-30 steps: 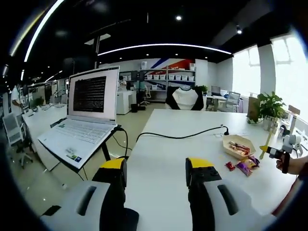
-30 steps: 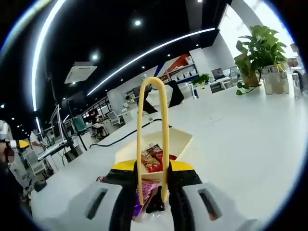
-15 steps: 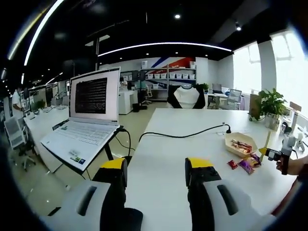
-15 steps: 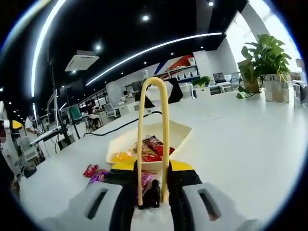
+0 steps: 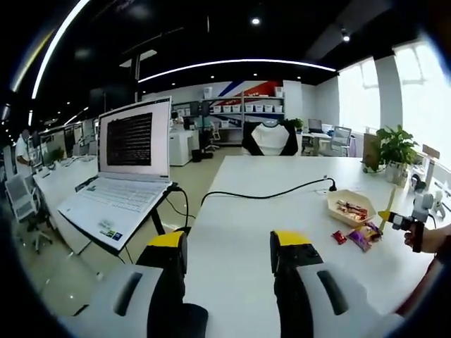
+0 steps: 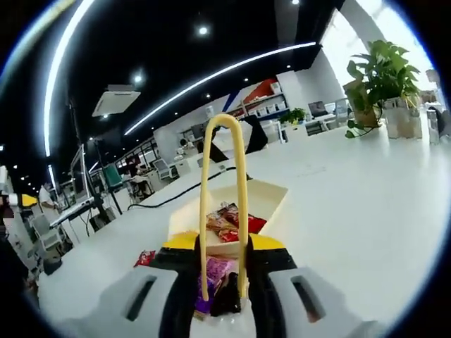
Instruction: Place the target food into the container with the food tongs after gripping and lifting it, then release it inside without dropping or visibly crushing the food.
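An open office with ceiling strip lights stretches behind a long white tabletop point(image 5: 246, 211). Its landmark is the shallow cream container point(image 6: 232, 204), already holding a few wrapped snacks. In the right gripper view, the right gripper point(image 6: 222, 282) has its jaws clenched on the yellow food tongs point(image 6: 224, 197), whose loop rises in front of the container. A purple-wrapped snack point(image 6: 215, 271) lies on the near side of the container, low between the tong arms; whether the tongs already pinch it I cannot tell. A red snack point(image 6: 146, 258) lies apart from it, also short of the container.

The left gripper point(image 5: 227, 257) hovers with released jaws, grasping nothing, well away from the container; a laptop point(image 5: 127, 169) and a black cable point(image 5: 268, 197) lie farther still.

To do this well, I would squeeze gently, lift clear of the container's near wall, then let go low inside. Open tabletop surrounds the container; the potted plant point(image 6: 377, 77) stands well beyond it.
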Available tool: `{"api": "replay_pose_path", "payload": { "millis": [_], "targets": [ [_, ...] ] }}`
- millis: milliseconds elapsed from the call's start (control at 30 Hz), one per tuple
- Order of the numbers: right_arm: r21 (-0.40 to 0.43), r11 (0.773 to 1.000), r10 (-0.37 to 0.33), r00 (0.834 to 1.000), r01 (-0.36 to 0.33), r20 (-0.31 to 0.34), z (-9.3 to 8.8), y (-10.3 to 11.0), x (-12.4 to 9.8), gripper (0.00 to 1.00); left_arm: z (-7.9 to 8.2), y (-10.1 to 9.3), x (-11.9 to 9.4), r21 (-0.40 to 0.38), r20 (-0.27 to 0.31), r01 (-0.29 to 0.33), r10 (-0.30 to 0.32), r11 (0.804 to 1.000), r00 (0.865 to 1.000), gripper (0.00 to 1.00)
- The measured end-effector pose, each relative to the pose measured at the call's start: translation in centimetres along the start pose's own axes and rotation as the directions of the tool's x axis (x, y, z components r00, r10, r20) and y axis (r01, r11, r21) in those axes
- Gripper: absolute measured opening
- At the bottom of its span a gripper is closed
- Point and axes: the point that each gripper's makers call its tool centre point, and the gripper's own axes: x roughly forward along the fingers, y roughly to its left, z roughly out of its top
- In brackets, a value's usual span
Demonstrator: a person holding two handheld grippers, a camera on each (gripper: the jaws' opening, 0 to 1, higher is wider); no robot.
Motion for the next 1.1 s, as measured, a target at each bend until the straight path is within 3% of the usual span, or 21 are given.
{"api": "replay_pose_path", "payload": {
  "millis": [33, 67, 100, 133, 167, 200, 433, 533, 800, 900, 1100],
  "targets": [
    [-0.019, 0.999, -0.039, 0.999, 0.039, -0.005, -0.6, -0.4, -0.3, 0.22, 0.0, 0.0, 0.0, 0.001, 0.0, 0.001, -0.001, 1.0, 1.0, 0.5],
    [-0.037, 0.999, -0.003, 1.0, 0.004, 0.027, 0.0, 0.1, -0.2, 0.22, 0.1, 0.0, 0.0, 0.006, -0.001, 0.002, -0.002, 1.0, 1.0, 0.5],
    [-0.11, 0.994, 0.007, 0.998, -0.001, 0.056, 0.8, 0.1, -0.2, 0.21, 0.1, 0.0, -0.1, 0.009, -0.001, 0.002, -0.002, 1.0, 1.0, 0.5],
    [-0.151, 0.989, 0.002, 1.0, 0.002, 0.024, 0.1, 0.1, -0.4, 0.2, 0.1, 0.0, -0.1, 0.011, -0.001, 0.001, -0.001, 1.0, 1.0, 0.5],
    [-0.252, 0.968, 0.004, 1.0, -0.007, -0.011, -0.3, 0.3, -0.5, 0.19, 0.2, 0.0, -0.1, 0.012, -0.001, 0.001, -0.001, 1.0, 1.0, 0.5],
    [-0.3, 0.954, -0.002, 1.0, 0.0, -0.008, -0.3, 0.3, -0.6, 0.18, 0.2, 0.1, -0.1, 0.012, -0.001, 0.001, -0.001, 1.0, 1.0, 0.5],
    [-0.225, 0.974, -0.009, 0.997, -0.008, -0.077, -0.3, -0.9, -0.6, 0.14, -0.1, -0.3, 0.1, 0.001, 0.002, 0.01, -0.01, 1.0, 1.0, 0.5],
    [-0.174, 0.985, -0.026, 0.997, 0.012, -0.078, 0.6, -1.5, -1.1, 0.14, -0.1, -0.6, 0.3, -0.007, 0.007, 0.02, -0.02, 1.0, 1.0, 0.5],
    [-0.187, 0.982, -0.016, 1.0, 0.019, 0.018, 6.8, -2.2, -1.7, 0.14, -0.9, -0.5, 0.4, -0.057, 0.02, 0.023, -0.022, 0.998, 1.0, 0.49],
    [-0.26, 0.965, 0.044, 0.998, -0.031, 0.046, 10.1, -1.1, -1.1, 0.14, -1.1, -0.7, 0.5, -0.072, 0.032, 0.026, -0.024, 0.997, 0.999, 0.49],
    [-0.241, 0.968, 0.096, 0.99, -0.069, 0.103, 15.2, 0.0, 0.9, 0.15, -1.4, -0.5, 0.5, -0.099, 0.044, 0.028, -0.023, 0.995, 0.999, 0.49]
  ]
}}
